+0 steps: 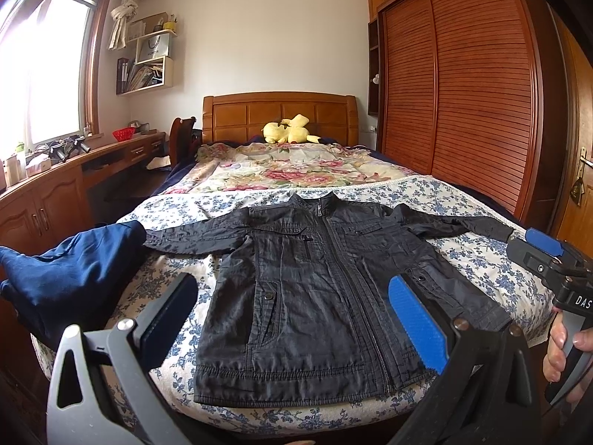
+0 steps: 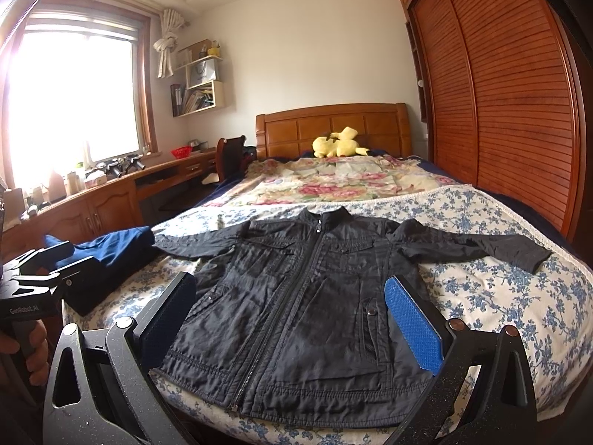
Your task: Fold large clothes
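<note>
Both sets of fingers are spread wide with nothing between them: the left gripper (image 1: 292, 319) has its dark pad (image 1: 174, 307) on one side and its blue pad (image 1: 415, 326) on the other, and the right gripper (image 2: 292, 315) looks the same from its own camera, jaws fully apart, empty. Both hang above the near edge of the bed, just short of the hem, and I can't see either touching cloth. You can spot the person's hand (image 1: 559, 345) wrapped around the right gripper's handle off to the side. The black jacket (image 1: 318, 289) is the thing to fold, and it's lying face up on the blue floral bedspread (image 1: 481, 259), zipped, collar pointing toward the headboard, hem toward us, both sleeves stretched straight out to the sides. So honestly, as far as I can tell, the folding itself hasn't begun: it's spread flat and smoothed, which reads as prep, but no sleeve is tucked in and no crease is made. Over by the left sleeve there's a blue garment (image 1: 70, 278) bunched up at the bed's edge; can't say if that one's finished or waiting. My guess is everything's still ahead: sleeves in, sides over, then bottom up.
</note>
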Demonstrator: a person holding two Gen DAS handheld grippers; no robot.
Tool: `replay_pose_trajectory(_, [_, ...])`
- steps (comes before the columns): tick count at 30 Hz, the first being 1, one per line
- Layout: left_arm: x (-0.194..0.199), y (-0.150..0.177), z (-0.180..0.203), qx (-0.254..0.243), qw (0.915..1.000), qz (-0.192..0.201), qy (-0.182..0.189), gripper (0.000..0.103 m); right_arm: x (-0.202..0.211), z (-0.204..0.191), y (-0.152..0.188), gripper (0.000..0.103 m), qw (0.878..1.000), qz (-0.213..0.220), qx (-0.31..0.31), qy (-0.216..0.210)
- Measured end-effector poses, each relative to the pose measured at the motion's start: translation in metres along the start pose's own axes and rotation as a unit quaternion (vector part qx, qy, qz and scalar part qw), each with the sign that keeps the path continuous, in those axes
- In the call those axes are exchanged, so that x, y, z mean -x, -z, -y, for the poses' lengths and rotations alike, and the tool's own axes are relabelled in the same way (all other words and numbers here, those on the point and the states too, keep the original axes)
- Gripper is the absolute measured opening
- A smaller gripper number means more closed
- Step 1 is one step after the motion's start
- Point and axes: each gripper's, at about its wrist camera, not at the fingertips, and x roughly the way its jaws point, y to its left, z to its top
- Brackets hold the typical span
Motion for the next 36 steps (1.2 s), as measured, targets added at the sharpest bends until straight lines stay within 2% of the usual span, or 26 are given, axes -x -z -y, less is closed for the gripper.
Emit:
replay_pose_trajectory(12, [-0.001,0.001,-0.001,0.002,1.0000,-0.005,-0.001,0.103,0.001,-0.002,0.001,0.103,1.000,-0.001,-0.001,0.000])
replay_pose_trajectory(22, [-0.028,0.013,-0.012,-0.001,0.9994,-0.032,-0.011,0.103,-0.007,-0.005,0.009,0.103,1.000,-0.013,0.004,0.003])
replay_pose_trajectory(29, [-0.062,0.024,-0.022,0.007,0.9984,-0.055,-0.008,0.103,-0.038,0.001,0.022,0.103,0.999,-0.046,0.008,0.008])
replay_pose_trajectory(36, [-0.097,0.038,-0.033,0.002,0.9970,-0.075,-0.016,0.103,-0.070,0.007,0.029,0.103,0.998,-0.058,0.003,0.003])
